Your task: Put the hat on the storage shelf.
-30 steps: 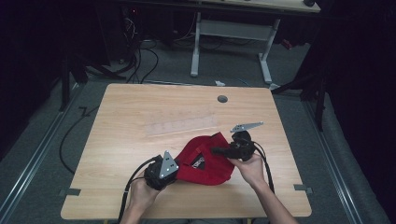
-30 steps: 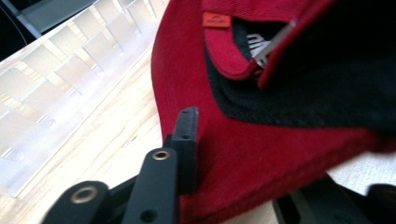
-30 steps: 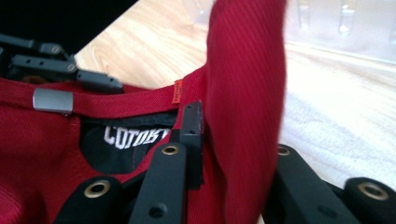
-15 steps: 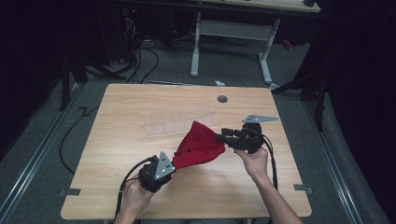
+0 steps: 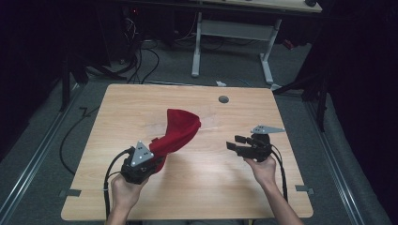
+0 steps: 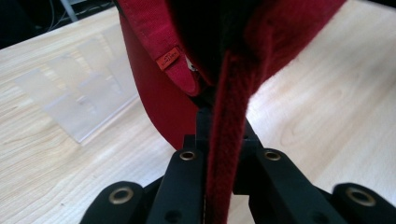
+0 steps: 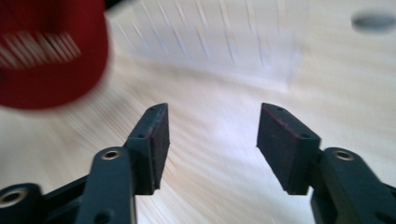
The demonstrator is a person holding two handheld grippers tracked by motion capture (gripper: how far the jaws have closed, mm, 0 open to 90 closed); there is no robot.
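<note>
Overhead, a wooden table (image 5: 206,187). At about 7 o'clock the left gripper (image 5: 157,157) pinches one edge of a red cloth (image 5: 180,126), which rises off the table toward 12. At 4 o'clock the right gripper (image 5: 234,143) hangs with jaws spread, clear of the cloth.

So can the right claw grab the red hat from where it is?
Probably yes. The right claw is open and points toward the red hat, with just bare table between them. The left claw holds the hat up.
</note>
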